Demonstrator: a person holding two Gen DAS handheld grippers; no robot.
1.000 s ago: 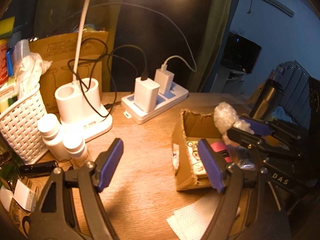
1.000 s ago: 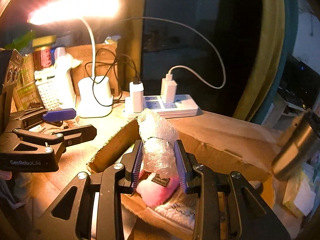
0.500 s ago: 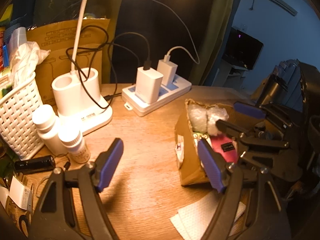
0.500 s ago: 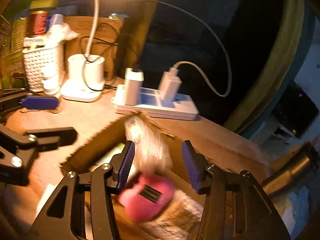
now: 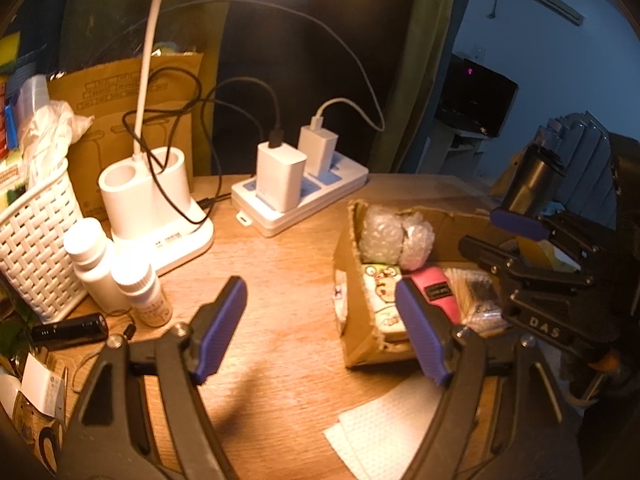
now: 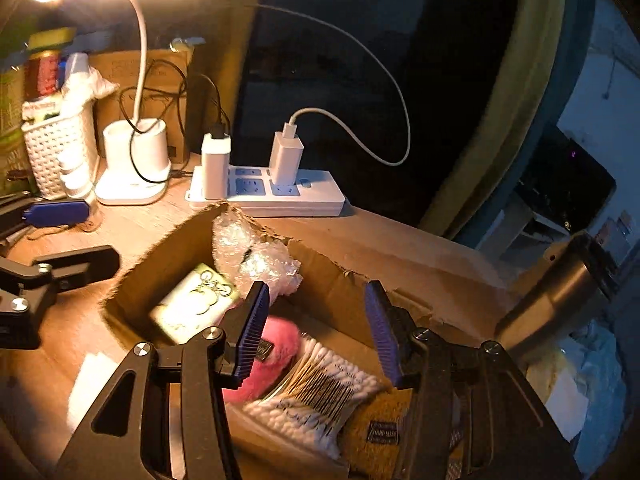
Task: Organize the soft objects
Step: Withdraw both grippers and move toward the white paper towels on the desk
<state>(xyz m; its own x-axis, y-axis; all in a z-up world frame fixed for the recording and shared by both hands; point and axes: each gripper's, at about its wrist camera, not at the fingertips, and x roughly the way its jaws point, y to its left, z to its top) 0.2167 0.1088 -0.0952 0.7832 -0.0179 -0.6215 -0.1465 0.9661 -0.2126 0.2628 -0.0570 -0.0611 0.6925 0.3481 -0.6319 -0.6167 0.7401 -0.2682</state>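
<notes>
Bubble wrap [image 6: 256, 256], a crumpled clear wad, lay inside the torn brown cardboard box [image 6: 332, 276], wedged in the box's far corner and leaning on its ragged back wall. Beside it in the box were a pale printed cloth pack [image 6: 196, 306], a fluffy pink pouch [image 6: 276, 346], a bag of cotton swabs [image 6: 320, 388] and a yellow sponge-like pad [image 6: 384, 428].

The right tool [image 6: 316, 332] hung just above the box with its blue pads spread and nothing between them, so the wad was free of it. The left tool [image 5: 320, 328] stood over the wooden surface [image 5: 280, 272] just left of the box, likewise spread wide and empty.

Several risks seemed likely from here. The wad sat high against the low, torn wall, and being springy it could uncurl and roll over the rim toward the white power strip [image 6: 264, 192] behind the box. The light box might slide or tip if either tool's lower finger caught its frayed edge. Folded white paper towel [image 5: 384, 428] in front of the box lay under the left tool and could be dragged along. A tilted metal flask [image 6: 556, 292] to the right of the box could be knocked by a careless swing.
</notes>
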